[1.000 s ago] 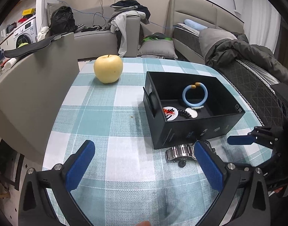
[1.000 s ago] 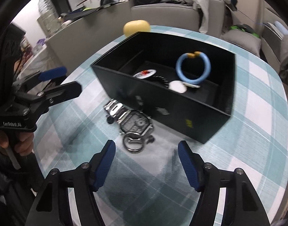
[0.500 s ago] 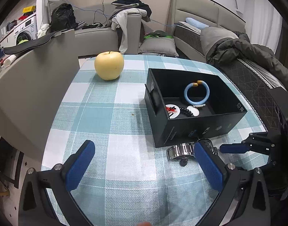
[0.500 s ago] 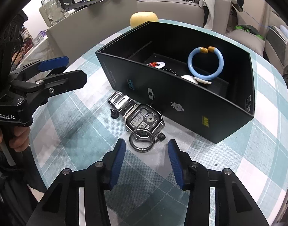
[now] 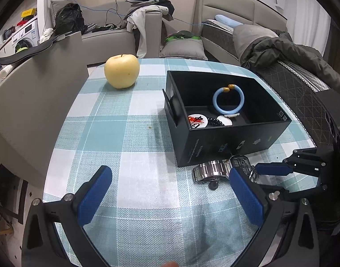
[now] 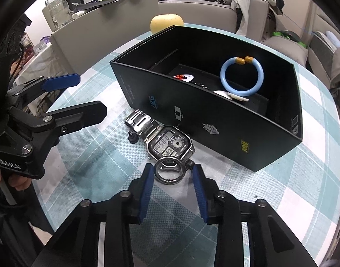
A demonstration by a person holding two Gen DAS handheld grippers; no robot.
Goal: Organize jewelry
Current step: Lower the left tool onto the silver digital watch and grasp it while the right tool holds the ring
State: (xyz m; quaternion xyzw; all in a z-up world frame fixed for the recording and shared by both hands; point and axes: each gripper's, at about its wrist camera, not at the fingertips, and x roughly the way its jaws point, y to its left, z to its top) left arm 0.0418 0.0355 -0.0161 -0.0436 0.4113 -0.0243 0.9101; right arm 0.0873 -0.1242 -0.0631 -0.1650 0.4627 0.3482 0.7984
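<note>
A steel ring (image 6: 162, 176) lies on the checked tablecloth just in front of a silver digital watch (image 6: 170, 144). My right gripper (image 6: 172, 168) straddles the ring and its jaws are closing; I see a thin gap at each pad. The open black box (image 6: 214, 122) behind holds a blue bangle (image 6: 242, 76), a round badge (image 5: 197, 120), dark beads and a white disc. My left gripper (image 5: 168, 173) stands open over bare cloth, left of the watch (image 5: 214, 171), with nothing in it. A small black stud (image 6: 133, 138) rests beside the watch strap.
A yellow apple (image 5: 122, 71) sits at the far left of the round table (image 5: 125, 133). A grey chair back (image 5: 36, 102) stands against the table's left edge. Sofas with clothes and a bed fill the background.
The right gripper's jaws have narrowed from wide apart to close on either side of the ring, and it has come nearer to it. The left gripper has stayed put.
</note>
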